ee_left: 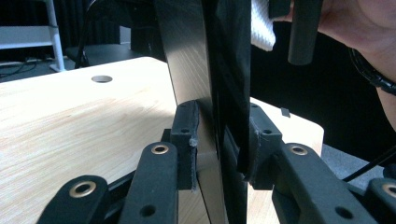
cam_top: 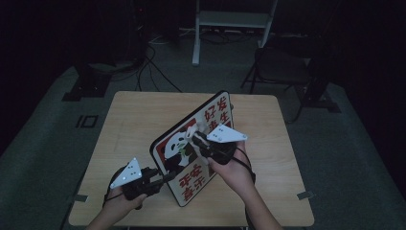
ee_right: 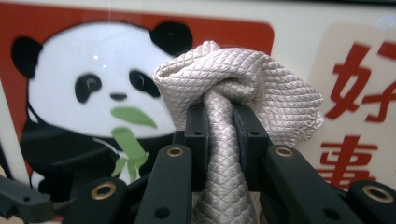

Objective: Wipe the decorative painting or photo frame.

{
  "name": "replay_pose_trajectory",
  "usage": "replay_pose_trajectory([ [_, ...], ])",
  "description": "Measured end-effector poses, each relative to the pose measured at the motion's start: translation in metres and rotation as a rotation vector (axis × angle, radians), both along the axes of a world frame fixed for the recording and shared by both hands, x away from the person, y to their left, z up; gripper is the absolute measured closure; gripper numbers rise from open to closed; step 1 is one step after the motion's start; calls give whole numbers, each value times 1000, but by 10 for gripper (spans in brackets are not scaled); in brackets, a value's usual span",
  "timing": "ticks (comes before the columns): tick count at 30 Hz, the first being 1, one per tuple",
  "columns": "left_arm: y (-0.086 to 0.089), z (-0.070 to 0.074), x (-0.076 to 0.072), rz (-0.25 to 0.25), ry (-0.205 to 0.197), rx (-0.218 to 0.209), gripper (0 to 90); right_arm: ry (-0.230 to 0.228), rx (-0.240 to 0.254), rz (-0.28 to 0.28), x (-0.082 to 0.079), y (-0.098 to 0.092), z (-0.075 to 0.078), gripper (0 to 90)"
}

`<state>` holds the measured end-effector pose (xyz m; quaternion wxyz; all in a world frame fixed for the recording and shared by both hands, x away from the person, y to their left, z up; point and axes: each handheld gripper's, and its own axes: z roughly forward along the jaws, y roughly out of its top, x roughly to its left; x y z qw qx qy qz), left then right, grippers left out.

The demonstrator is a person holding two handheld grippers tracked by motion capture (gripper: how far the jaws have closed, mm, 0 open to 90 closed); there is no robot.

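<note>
From above, the panda sign [cam_top: 191, 143] stands tilted on the worktop [cam_top: 129, 124], the left hand-held gripper [cam_top: 163, 179] clamping its lower edge. The left gripper view shows the sign's thin black edge [ee_left: 224, 93] between the pads. The right gripper view shows the right hand-held gripper [ee_right: 223, 140] clenched on a bunched grey cloth [ee_right: 243, 88] against the glossy panda face.
</note>
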<state>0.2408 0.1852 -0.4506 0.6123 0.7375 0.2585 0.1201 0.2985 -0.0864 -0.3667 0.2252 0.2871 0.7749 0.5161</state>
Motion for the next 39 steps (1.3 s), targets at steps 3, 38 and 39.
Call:
replay_pose_trajectory([
  [3, 0, 0, 0, 1, 0, -1, 703, 10, -7, -5, -1, -1, -6, 781],
  [38, -1, 0, -1, -2, 3, -3, 700, 120, -102, -11, -10, -17, -66, 781],
  [39, -1, 0, -1, -2, 3, -3, 700, 124, -104, -11, -10, -17, -67, 781],
])
